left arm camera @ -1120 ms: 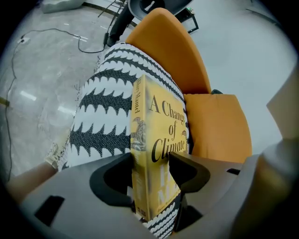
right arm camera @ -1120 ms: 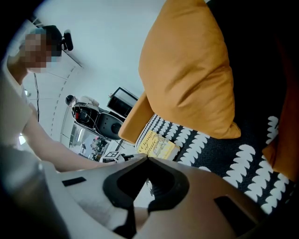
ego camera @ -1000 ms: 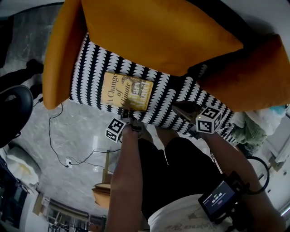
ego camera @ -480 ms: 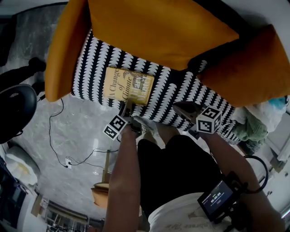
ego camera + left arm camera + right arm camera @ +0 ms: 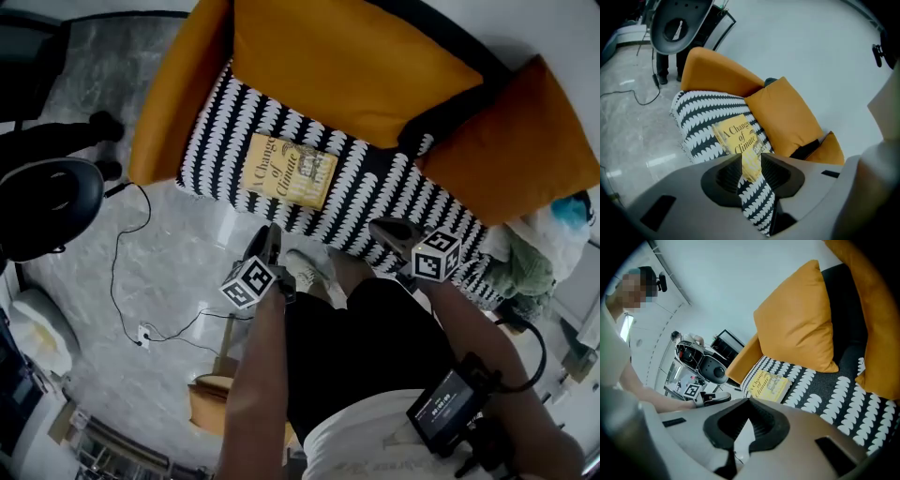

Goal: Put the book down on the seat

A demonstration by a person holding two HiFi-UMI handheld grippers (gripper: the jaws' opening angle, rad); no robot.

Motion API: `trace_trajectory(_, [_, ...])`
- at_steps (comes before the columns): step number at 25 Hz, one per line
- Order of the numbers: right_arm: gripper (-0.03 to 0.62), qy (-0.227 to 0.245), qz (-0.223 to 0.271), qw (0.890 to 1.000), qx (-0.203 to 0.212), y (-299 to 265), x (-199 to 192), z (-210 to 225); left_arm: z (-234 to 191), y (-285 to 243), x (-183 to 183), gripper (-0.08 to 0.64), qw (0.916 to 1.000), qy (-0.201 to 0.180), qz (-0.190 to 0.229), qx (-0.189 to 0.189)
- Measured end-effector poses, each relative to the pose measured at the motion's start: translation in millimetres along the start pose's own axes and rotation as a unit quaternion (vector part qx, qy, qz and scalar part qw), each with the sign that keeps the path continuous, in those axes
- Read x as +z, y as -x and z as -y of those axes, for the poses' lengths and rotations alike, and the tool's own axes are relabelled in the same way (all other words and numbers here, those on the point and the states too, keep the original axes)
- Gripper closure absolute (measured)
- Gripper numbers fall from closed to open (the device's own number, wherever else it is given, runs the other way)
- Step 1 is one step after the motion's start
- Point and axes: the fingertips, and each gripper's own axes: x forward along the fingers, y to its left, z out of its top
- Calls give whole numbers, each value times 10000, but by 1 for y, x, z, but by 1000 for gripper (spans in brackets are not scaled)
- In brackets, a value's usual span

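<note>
Yellow paperback book (image 5: 289, 171) is laid flat, cover up, on the black-and-white scallop-patterned seat cushion (image 5: 398, 192) of the armchair. The title "A Change of Climate" can be read. The book is placed on the left half of the seat, between the near edge and the large orange back cushion (image 5: 347, 66). It is touched by neither gripper. The seat is flanked by the orange left armrest (image 5: 178, 94) and the orange right armrest (image 5: 511, 141).

Left gripper (image 5: 270, 242) is held off the near edge of the seat, over the grey marble floor (image 5: 159, 309), apart from the book. In the left gripper view, the left gripper (image 5: 751, 160) is seen with its jaws closing and a gap between them. Only the distant book (image 5: 736, 133) and the seat pattern are framed in that gap. Nothing is gripped.

Right gripper (image 5: 392, 231) is held over the near edge of the seat, on its right half. In the right gripper view, the right gripper (image 5: 749, 405) is seen with its jaws brought together at the tips and only a thin sliver left behind them. Nothing is clamped. The book (image 5: 769, 385) is seen further left on the seat.

A thin black cable (image 5: 114, 272) is run across the floor on the left. A black rounded chair (image 5: 47, 202) is stood at the far left edge.
</note>
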Motion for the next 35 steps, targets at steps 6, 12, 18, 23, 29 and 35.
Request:
trace_trajectory(6, [578,273,87,9996,36,11,-3,-37,20,76,7,464,9974,-630,186,-287])
trace_trajectory(12, [578,531,147,9984,84,35,-4,-99,27,157,8,526,9946,-985,242,-238])
trace_trajectory(18, [578,868,232,9959,121,46,6,-142,57,203,9,545,9835,-1730,157,-503])
trace_trajectory(23, [578,994,497,9938,82,66,16,-179,80,242,9,548,9799,-1826,206,-770])
trace_trajectory(29, [578,1182,832,9893,213,77,32,-214,109,278,28,548,9747,-1902,512,-1055])
trace_trajectory(35, [578,1640,1219,9785,300,105,51,-252,140,307,30,549,9636,-2247,646,-1294])
